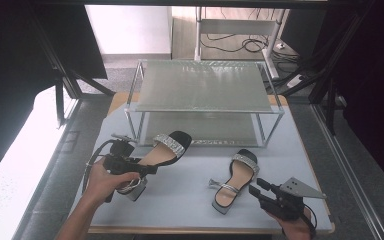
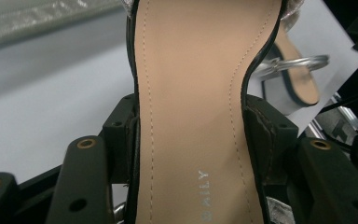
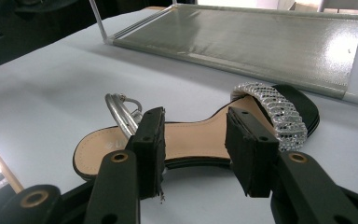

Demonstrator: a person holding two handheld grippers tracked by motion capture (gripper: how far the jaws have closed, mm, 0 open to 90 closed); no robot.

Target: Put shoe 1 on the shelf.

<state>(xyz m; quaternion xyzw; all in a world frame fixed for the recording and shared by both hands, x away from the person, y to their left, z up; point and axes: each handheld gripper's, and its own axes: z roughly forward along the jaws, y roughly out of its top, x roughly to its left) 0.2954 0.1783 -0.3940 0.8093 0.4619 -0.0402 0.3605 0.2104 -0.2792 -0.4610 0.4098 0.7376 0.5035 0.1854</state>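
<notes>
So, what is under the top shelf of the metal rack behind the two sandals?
Under the top shelf of the silver metal rack there is a lower grey mesh shelf; its visible front part holds nothing. The back part is covered by the top shelf, so I cannot tell what is there.

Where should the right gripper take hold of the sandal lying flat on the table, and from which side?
Probably at the narrow waist of the sandal, between the sparkly toe strap and the silver ankle ring. The right gripper, open, already faces it side-on; coming in low from that side, its jaws would span the thin sole clear of both straps.
</notes>
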